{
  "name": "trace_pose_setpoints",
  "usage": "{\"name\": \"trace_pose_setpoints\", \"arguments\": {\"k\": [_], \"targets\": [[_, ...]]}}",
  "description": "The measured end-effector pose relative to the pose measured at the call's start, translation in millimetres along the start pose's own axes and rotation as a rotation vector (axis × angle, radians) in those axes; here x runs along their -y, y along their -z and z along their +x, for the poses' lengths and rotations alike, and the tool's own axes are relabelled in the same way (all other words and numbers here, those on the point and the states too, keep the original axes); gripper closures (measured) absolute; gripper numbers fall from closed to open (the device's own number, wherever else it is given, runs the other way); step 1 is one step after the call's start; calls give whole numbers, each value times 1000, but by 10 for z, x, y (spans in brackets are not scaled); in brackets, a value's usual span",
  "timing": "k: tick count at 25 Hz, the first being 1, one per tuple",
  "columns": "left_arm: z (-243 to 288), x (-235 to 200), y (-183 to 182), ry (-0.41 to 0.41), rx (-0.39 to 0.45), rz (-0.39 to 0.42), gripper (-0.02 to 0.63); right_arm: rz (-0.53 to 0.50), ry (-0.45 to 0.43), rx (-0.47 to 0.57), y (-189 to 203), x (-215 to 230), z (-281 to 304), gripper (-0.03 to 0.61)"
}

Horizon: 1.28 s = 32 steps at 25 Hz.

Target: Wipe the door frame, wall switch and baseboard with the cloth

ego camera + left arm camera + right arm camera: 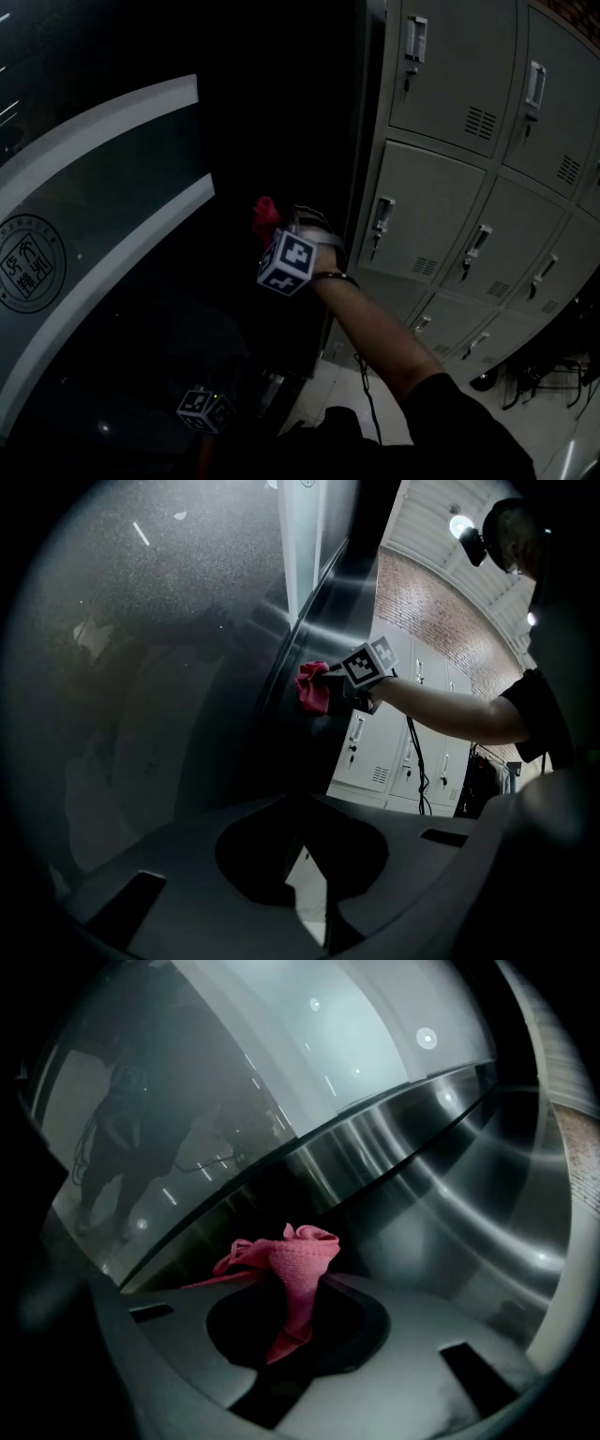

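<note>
A pink-red cloth [295,1269] is pinched in my right gripper [300,1283], bunched above the jaws. In the head view the cloth [265,216] is held up at the dark door, just left of the metal door frame [368,141]. The left gripper view shows the cloth [312,688] lying against the brushed metal frame [314,621], with the right gripper [345,682] behind it. My left gripper [302,803] hangs low, its jaws together with nothing between them; only its marker cube [206,410] shows in the head view. No wall switch or baseboard can be made out.
A glass door [103,234] with frosted stripes and a round logo fills the left. Grey lockers [450,187] stand right of the frame above a pale tiled floor [347,384]. A cable [367,394] hangs from the right arm. The room is dim.
</note>
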<state>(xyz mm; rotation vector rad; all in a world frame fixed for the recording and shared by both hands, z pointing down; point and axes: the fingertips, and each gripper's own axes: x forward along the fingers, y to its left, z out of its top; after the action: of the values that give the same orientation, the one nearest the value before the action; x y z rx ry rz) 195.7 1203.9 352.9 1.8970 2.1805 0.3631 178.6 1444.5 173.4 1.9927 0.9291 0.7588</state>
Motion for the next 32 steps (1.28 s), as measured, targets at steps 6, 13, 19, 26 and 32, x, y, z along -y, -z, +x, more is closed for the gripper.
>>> {"name": "trace_pose_setpoints", "arguments": {"k": [6,13,19,26,32], "targets": [[0,-48,50,8,-25,7,620,2,-43,-41,207,-295,26,529],[-39,-134,99,-9,-13,7,620,-124,-92,-71,337,-629,29,529],[134,-48,0,-1,-33,159,620,-236,-123,-103,470,-873,100,529],[240,150,-70,33,1,199,619,-276,-175,-145,659,-1105,132,529],[211,156,43,14,-25,170,619,-343,-223,-184,841,-1371,157,529]]}}
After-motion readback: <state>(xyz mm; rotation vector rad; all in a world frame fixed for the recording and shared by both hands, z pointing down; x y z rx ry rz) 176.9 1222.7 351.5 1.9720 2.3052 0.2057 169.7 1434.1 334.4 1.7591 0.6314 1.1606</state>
